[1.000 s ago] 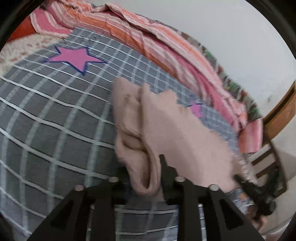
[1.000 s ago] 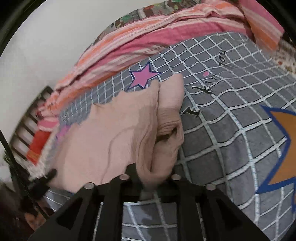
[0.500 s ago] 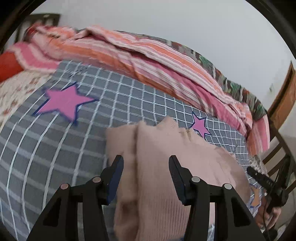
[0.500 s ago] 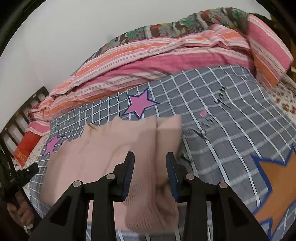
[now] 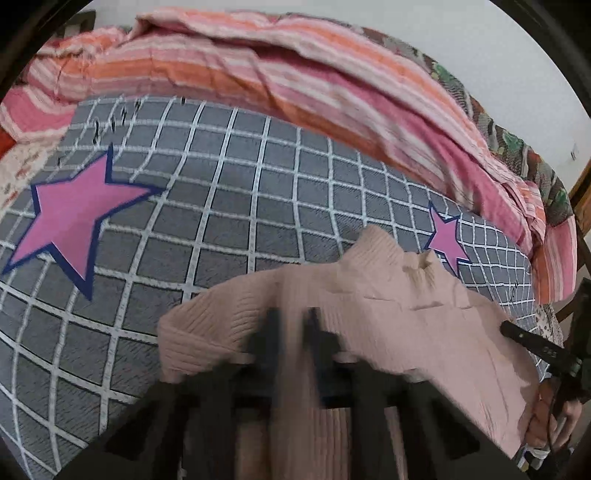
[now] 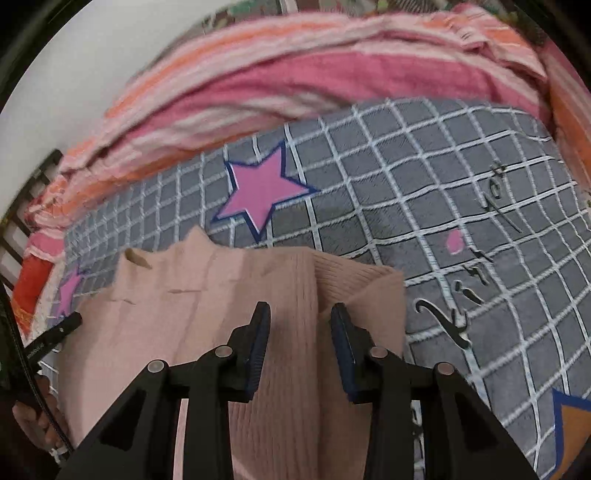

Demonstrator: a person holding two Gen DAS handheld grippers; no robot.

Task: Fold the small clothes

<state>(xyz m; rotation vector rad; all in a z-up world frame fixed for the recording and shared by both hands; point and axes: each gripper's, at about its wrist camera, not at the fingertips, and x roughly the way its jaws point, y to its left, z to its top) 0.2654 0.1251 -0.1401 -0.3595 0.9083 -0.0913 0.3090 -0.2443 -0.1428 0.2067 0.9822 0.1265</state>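
- Grey checked bedcover (image 5: 221,206): I see it filling most of both wrist views. It lies flat and carries white grid lines and printed black lettering.
- Striped pink and orange blanket (image 5: 295,85): it is bunched along the far edge of the bedcover, against a pale wall (image 5: 461,26).
- Pink knit jumper (image 5: 406,314): it lies on the bedcover directly under both tools, spread between them. Its ribbed side edges are folded inward and its far hem is uneven.
- Right gripper (image 6: 299,325): its jaws have just been closing, yet they stand apart in my view. A raised ridge of the jumper runs up between them, and neither blue pad visibly presses on it.
- Left gripper (image 5: 293,325): it is heavily blurred. Its jaws have just been closing and the dark fingers sit close together, pinched on a narrow strip of the jumper.
- Pink star (image 6: 260,192): it is printed on the bedcover just beyond the jumper's far hem.
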